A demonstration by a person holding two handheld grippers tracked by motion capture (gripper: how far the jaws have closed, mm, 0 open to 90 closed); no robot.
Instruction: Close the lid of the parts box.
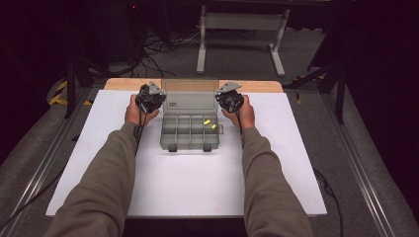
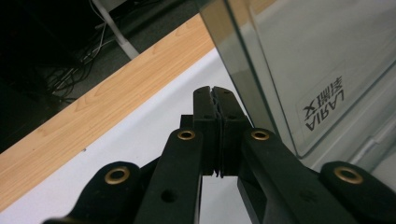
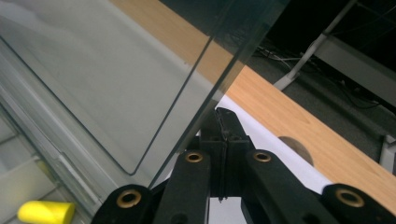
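A grey plastic organiser box (image 1: 189,129) stands open on the white table top, its clear lid (image 1: 190,100) raised upright at the back. Two small yellow pieces (image 1: 208,121) lie in its right compartments; one yellow piece (image 3: 45,211) appears at the lower left of the right gripper view. My left gripper (image 1: 151,98) is just left of the lid's edge (image 2: 243,60), jaws pressed together with nothing between them (image 2: 215,89). My right gripper (image 1: 229,97) is just right of the lid (image 3: 116,79), jaws together and empty (image 3: 220,112). Whether either touches the lid I cannot tell.
The white board (image 1: 188,173) lies on a wooden table whose far strip (image 1: 133,84) runs behind the box. Beyond it stand a white table frame (image 1: 242,34) and cables on a dark floor. Black stands flank both sides.
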